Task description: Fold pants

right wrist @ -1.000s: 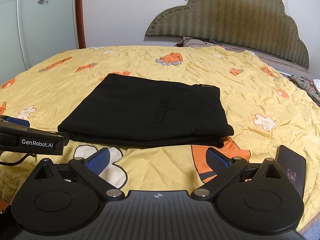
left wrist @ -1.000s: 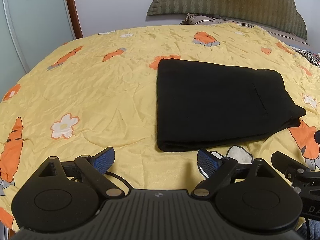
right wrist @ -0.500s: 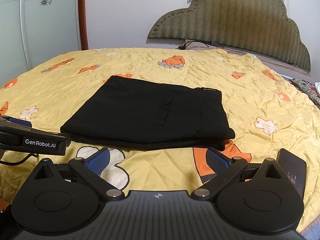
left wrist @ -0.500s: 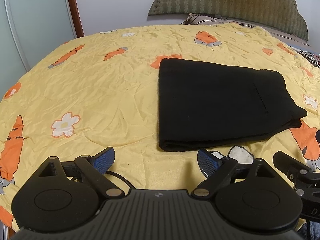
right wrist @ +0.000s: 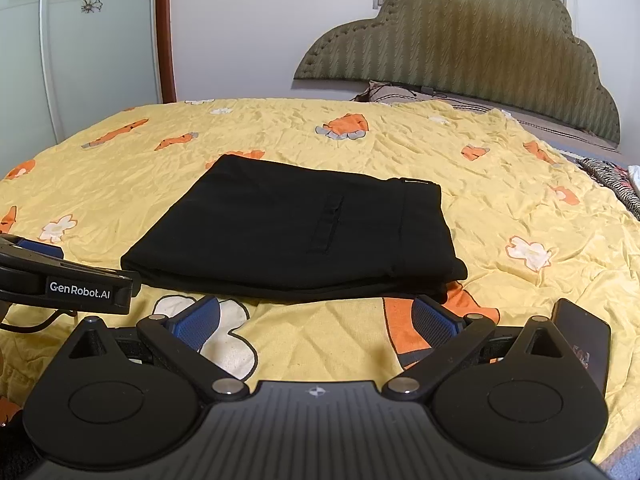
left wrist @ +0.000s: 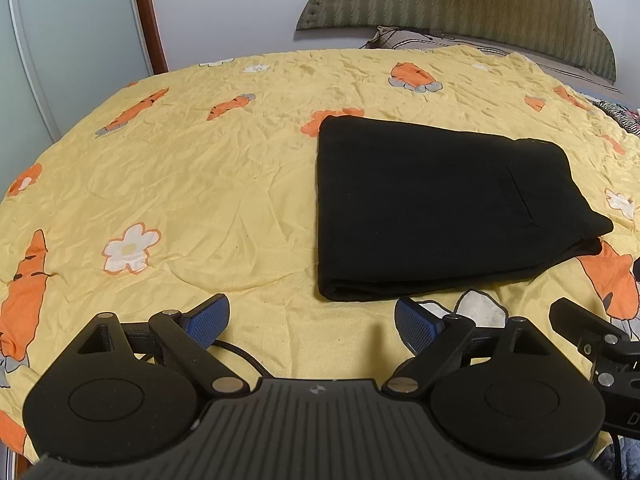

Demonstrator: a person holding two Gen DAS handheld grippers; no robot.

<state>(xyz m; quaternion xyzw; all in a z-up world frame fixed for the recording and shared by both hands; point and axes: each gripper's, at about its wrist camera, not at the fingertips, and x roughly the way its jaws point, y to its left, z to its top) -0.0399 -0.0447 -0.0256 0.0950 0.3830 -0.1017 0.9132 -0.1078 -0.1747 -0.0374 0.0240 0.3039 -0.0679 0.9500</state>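
Pants (left wrist: pixel 440 208) look fully folded, centre-right on bed (left wrist: pixel 224 184); both hand-held grippers (left wrist: pixel 312 322) (right wrist: pixel 316 322) spread, empty. Next: prob. nothing, maybe tidy edges.

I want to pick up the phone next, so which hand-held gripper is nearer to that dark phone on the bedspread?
Right. The right hand-held gripper has the phone just beside its right finger. The left hand-held gripper sits beyond its other side, farther off.

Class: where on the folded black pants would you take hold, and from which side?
Grip the black pants at the thick folded near edge, coming in low from the front. That edge faces both open tongs, left and right, and its layers are stacked there.
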